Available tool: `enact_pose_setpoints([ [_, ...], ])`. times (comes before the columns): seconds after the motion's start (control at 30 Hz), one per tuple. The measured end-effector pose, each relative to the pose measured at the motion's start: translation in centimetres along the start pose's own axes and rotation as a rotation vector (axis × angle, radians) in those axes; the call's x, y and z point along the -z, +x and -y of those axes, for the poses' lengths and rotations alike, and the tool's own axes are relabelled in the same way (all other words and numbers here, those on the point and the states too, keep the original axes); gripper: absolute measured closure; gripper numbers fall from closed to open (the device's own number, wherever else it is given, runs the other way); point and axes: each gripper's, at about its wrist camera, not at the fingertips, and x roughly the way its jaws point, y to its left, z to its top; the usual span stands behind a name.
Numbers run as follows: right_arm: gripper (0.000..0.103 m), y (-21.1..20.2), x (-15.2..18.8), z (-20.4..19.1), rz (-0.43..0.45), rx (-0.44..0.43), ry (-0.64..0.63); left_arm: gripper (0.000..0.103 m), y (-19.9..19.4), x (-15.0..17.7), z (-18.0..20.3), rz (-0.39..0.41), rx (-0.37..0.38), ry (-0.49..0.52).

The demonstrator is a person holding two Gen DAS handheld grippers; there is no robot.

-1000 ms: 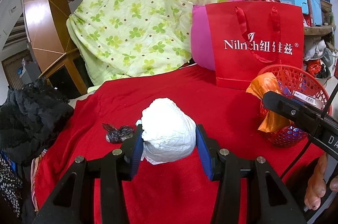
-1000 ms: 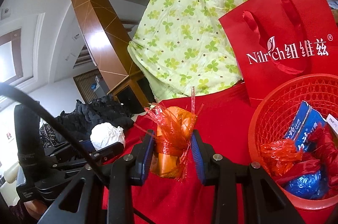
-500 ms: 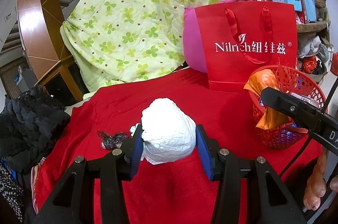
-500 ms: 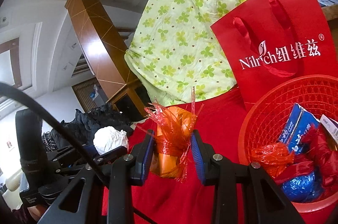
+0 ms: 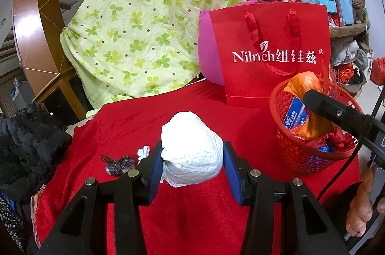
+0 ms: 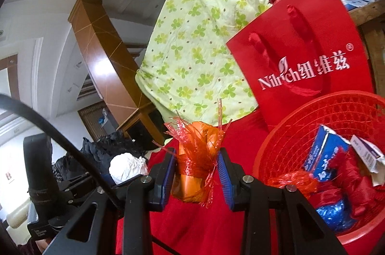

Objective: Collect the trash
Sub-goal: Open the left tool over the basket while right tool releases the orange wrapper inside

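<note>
Left wrist view, from left to right. A heap of black lacy fabric (image 5: 26, 134) lies at the left edge of the red cloth-covered surface (image 5: 192, 214). On the cloth rest a small crumpled dark plastic wrapper (image 5: 118, 161) and, just beside it, a tiny white paper scrap (image 5: 143, 152). The left gripper (image 5: 192, 164) pinches a crumpled white paper ball (image 5: 191, 151) between its blue pads, holding it above the cloth. Behind stand a pale green clover-print quilt (image 5: 144, 21), a magenta cushion (image 5: 209, 52) and a red paper gift bag with ribbon handles (image 5: 272, 55). At right, a red plastic mesh basket (image 5: 310, 158) sits on the cloth just in front of the bag.

Right wrist view, from left to right. The white paper ball (image 6: 127, 167) shows in the left gripper at lower left. The right gripper (image 6: 196, 168) is clamped on an orange wrapper bound with red cellophane fringe (image 6: 197, 158), held just left of the basket's rim (image 6: 269, 153). Inside the basket lie a blue carton (image 6: 323, 158), red wrappers (image 6: 349, 182) and blue foil (image 6: 334, 214).
</note>
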Motion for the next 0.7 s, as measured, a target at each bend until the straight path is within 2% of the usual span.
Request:
enact_pose_setpoints([
  [0.17, 0.066, -1.3, -0.7, 1.7, 0.038, 0.011, 0.061, 0.053, 0.0, -0.7, 1.0, 0.011, 0.042, 0.011],
  [0.7, 0.064, -6.8, -2.7, 9.3, 0.203, 0.086, 0.322, 0.053, 1.4, -4.0, 6.9, 0.031, 0.273, 0.026],
])
